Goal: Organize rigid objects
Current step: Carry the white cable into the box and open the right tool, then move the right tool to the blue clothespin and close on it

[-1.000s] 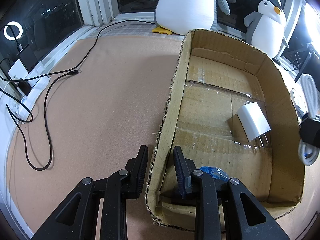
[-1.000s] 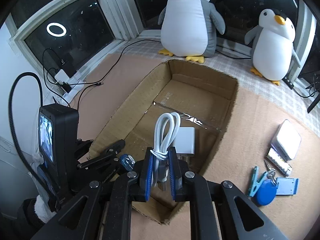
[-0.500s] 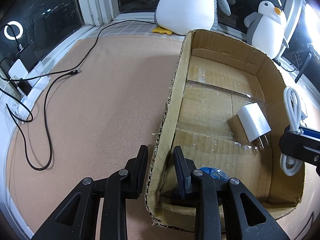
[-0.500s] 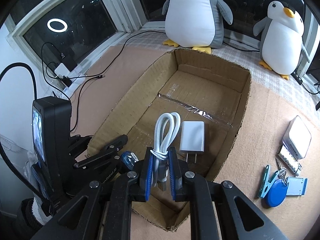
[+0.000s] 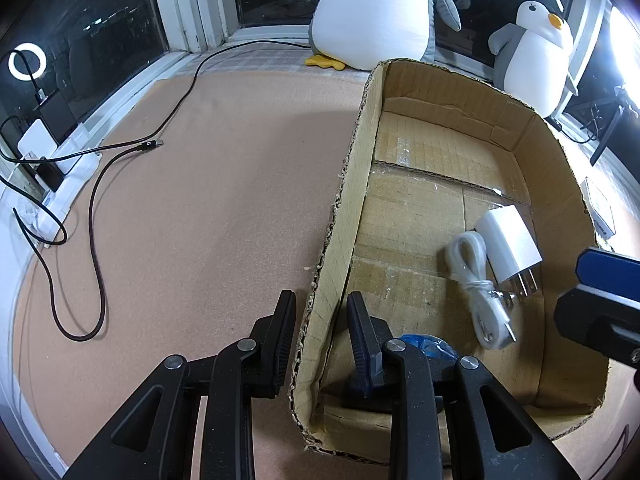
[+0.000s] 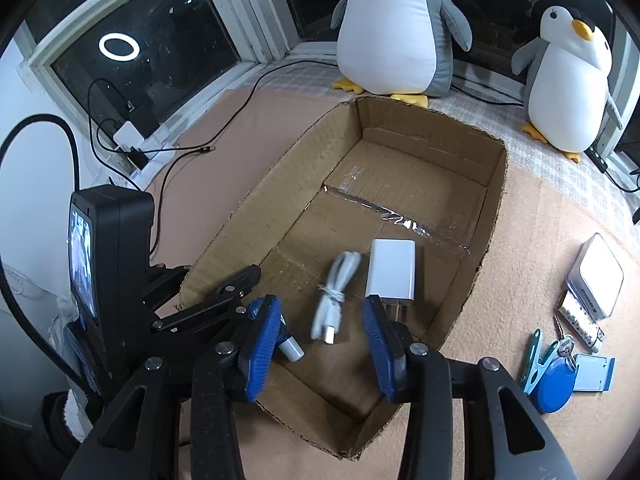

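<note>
The right gripper (image 6: 320, 334) has its blue fingers (image 6: 260, 344) spread wide, empty, above the coiled white cable (image 6: 335, 290) lying on the cardboard box (image 6: 494, 216) floor just beside the white charger (image 6: 390, 274). The left gripper (image 5: 320, 330) straddles the box's left wall, fingers not quite touching it.

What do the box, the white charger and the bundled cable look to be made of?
The box is brown corrugated cardboard: fluted torn edges, matte walls, glossy tape on its floor. The white charger looks like smooth hard plastic with a slight sheen and metal prongs. The bundled cable seems rubbery plastic-sheathed, white, softly glossy.
</note>
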The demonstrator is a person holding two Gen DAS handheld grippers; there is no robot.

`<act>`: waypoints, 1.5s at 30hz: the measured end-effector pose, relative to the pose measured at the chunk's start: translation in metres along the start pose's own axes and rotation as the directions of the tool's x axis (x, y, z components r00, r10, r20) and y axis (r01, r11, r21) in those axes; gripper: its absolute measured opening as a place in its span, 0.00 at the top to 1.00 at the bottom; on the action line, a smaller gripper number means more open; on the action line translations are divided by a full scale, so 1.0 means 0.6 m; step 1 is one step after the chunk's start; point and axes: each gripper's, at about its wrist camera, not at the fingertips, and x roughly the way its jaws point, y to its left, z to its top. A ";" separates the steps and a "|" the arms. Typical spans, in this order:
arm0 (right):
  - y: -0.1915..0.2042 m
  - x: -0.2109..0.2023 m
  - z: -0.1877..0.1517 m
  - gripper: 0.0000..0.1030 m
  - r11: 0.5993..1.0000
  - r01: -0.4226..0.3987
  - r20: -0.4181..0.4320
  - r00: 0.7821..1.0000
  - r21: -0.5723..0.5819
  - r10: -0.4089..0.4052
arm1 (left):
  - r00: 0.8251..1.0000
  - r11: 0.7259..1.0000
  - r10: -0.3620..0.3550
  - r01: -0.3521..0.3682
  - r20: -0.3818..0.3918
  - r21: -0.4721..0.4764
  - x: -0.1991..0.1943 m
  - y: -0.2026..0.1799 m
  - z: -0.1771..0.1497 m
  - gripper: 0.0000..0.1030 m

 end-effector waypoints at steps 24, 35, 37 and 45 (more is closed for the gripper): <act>-0.156 -0.079 -0.040 0.55 0.982 0.036 0.031 0.999 0.186 -0.043 | 1.000 1.000 0.005 -0.005 0.001 0.003 0.000 0.002 0.000 0.73; -0.285 -0.048 -0.061 0.55 0.913 -0.050 -0.058 0.995 0.404 0.081 | 1.000 1.000 0.008 -0.008 0.005 0.008 0.000 0.001 -0.001 0.73; -0.298 -0.041 -0.064 0.55 0.901 -0.053 -0.068 0.994 0.431 0.091 | 1.000 1.000 0.007 -0.007 0.005 0.007 0.000 0.000 -0.001 0.73; -0.316 -0.023 -0.059 0.55 0.908 0.010 -0.108 0.993 0.419 0.038 | 1.000 1.000 0.008 -0.008 0.004 0.009 0.002 0.000 -0.001 0.73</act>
